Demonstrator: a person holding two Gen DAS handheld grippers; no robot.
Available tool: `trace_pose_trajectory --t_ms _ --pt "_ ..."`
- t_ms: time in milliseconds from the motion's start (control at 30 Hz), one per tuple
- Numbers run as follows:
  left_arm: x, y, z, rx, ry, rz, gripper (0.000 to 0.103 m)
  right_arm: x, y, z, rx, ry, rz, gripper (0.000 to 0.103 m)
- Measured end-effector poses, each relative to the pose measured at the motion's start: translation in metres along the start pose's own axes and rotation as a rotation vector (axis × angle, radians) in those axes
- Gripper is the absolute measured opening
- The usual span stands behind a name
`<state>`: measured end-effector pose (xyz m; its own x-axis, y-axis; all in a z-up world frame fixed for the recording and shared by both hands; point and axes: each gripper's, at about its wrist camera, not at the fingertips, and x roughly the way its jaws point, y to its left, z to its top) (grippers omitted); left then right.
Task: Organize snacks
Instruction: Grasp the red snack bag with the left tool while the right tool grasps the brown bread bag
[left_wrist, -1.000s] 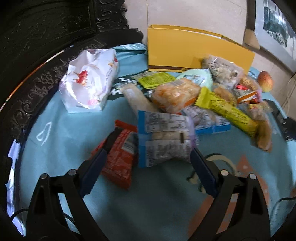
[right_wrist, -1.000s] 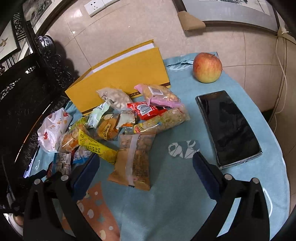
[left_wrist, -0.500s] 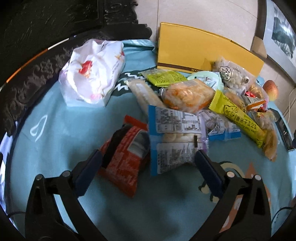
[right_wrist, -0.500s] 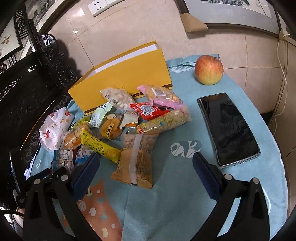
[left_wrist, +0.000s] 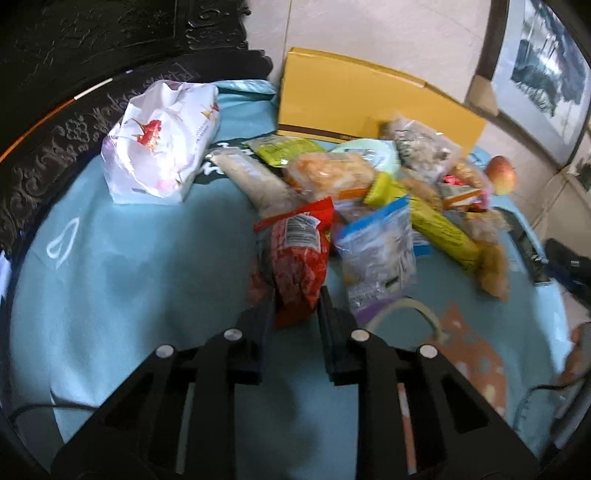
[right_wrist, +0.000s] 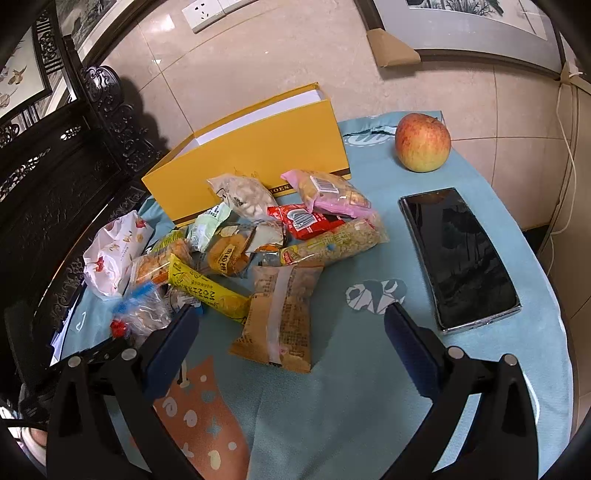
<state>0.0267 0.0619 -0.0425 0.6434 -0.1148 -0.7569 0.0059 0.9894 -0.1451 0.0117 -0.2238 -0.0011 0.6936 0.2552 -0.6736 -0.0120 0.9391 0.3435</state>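
Teal cloth (right_wrist: 369, 387) covered the round table, with a dark carved wooden chair (right_wrist: 55, 177) at its far left edge and a cream tiled wall behind. Against that wall stood a tall yellow cardboard folder-box (right_wrist: 258, 147), and before it lay the loose heap of plastic snack packets (right_wrist: 258, 240). To the right of the heap a black flat phone (right_wrist: 458, 254) rested face up, with a red-yellow apple (right_wrist: 423, 142) beyond it, well apart from the snacks. A crumpled white flowered bag (left_wrist: 162, 140) sat alone at the left. My left claw (left_wrist: 297, 301) was closed narrow on the lower end of a red crinkled foil snack packet (left_wrist: 299, 254), which stood up between the pads beside a blue-edged clear packet (left_wrist: 376, 251). My right claw (right_wrist: 291, 326) hung spread wide above the cloth, gripping nothing, a tan printed packet (right_wrist: 282, 317) lying between its fingers.
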Motion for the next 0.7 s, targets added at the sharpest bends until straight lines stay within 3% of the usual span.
trace_pose_trajectory --t_ms 367,500,700 --pt "-0.012 -0.015 -0.005 0.031 -0.022 -0.046 0.022 0.003 -0.004 0.000 -0.005 0.028 -0.023 0.101" --pt "-0.008 -0.022 -0.007 0.072 -0.006 -0.031 0.022 0.017 -0.003 -0.003 -0.033 0.067 -0.079 0.101" --pt "-0.008 -0.020 -0.005 0.074 -0.004 -0.010 0.041 0.059 0.020 -0.004 -0.141 0.180 -0.187 0.097"
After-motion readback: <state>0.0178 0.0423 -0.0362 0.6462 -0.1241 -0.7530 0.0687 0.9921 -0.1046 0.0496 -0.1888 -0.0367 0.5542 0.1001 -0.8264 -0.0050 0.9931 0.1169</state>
